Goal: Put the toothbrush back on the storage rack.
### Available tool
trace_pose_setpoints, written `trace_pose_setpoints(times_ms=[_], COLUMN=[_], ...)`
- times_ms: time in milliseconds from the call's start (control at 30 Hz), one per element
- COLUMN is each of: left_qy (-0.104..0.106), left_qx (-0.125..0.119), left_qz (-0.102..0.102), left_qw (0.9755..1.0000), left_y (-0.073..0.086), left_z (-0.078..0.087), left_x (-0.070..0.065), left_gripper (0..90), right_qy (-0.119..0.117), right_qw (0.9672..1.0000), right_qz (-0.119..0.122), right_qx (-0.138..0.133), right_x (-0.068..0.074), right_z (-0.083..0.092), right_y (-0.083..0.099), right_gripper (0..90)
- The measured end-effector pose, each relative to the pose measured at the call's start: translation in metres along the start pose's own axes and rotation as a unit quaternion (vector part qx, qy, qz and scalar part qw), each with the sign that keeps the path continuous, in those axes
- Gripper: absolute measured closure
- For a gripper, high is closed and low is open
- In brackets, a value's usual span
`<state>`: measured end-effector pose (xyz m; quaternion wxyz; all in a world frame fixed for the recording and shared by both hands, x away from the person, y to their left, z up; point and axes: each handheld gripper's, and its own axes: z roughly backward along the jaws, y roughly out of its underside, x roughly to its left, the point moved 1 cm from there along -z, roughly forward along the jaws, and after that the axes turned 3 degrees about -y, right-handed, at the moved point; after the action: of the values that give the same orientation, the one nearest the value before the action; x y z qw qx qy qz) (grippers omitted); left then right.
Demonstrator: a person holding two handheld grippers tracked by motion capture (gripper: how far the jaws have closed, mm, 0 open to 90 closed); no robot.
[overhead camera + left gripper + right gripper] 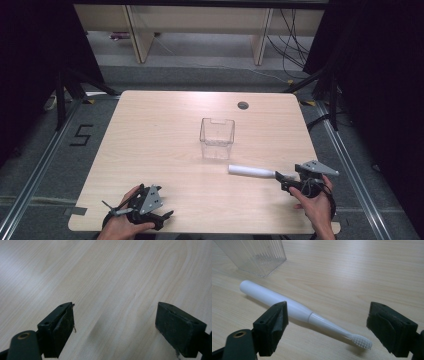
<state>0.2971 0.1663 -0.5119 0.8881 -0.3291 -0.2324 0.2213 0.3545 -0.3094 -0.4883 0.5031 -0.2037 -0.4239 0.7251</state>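
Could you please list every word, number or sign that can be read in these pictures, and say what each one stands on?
"5": a dark numeral on the grey floor, left of the table.
No print shows on the white toothbrush, on the clear container or on the jaws of either gripper.

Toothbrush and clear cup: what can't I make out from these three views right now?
- Toothbrush: in the right gripper view, the open right tool's near jaw hides part of the handle.
- Clear cup: the same view's top edge cuts off its rim.
- Toothbrush head, high view: hidden behind the tool.
- Cup contents, high view: too small to tell.
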Motion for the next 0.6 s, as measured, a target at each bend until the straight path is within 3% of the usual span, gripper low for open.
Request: trace_pose_setpoints(times_ms=[33,67,100,167,233,300,400,467,533,600], left_qy=[-0.003,-0.003,-0.002,-0.002,-0.001,0.0,0.001,0.0,-0.001,-0.002], left_qx=[0.004,0.003,-0.003,-0.003,-0.002,0.0,-0.002,-0.002,-0.003,-0.005], left_qz=[-0.005,-0.004,0.004,0.004,0.005,0.006,0.006,0.007,0.008,0.01], left_qw=[1.0,1.0,1.0,1.0,1.0,1.0,1.0,1.0,1.0,0.9999], left_y=[0.0,0.0,0.0,0.0,0.0,0.0,0.0,0.0,0.0,0.0], left_z=[0.001,0.0,0.0,-0.001,-0.001,-0.002,-0.001,-0.001,0.0,-0.001], left_x=[0.001,0.002,0.0,0.0,0.0,0.0,0.0,0.0,0.0,0.0], left_gripper=[15.1,15.1,15.1,15.1,15.1,15.1,15.1,15.1,15.1,15.1], right_qy=[0.001,0.0,-0.002,-0.009,-0.01,-0.014,-0.008,-0.021,-0.023,-0.034], right_qw=[1.0,1.0,1.0,0.9999,0.9999,0.9998,0.9999,0.9996,0.9986,0.9987], right_qz=[-0.006,0.004,-0.006,0.006,-0.007,0.012,0.009,0.015,0.047,0.038], right_qx=[0.006,-0.003,0.004,-0.003,-0.002,-0.001,0.005,0.007,0.005,0.009], right_x=[0.001,0.0,0.002,0.002,0.005,0.004,0.008,0.012,0.015,0.018], right_z=[0.001,-0.001,-0.001,-0.004,-0.006,-0.01,-0.013,-0.017,-0.023,-0.026], right_y=[0.0,-0.001,-0.002,-0.005,-0.007,-0.013,-0.015,-0.019,-0.023,-0.025], right_gripper=[18.3,18.9,19.4,22.9,24.0,26.7,31.8,34.9,44.2,44.7])
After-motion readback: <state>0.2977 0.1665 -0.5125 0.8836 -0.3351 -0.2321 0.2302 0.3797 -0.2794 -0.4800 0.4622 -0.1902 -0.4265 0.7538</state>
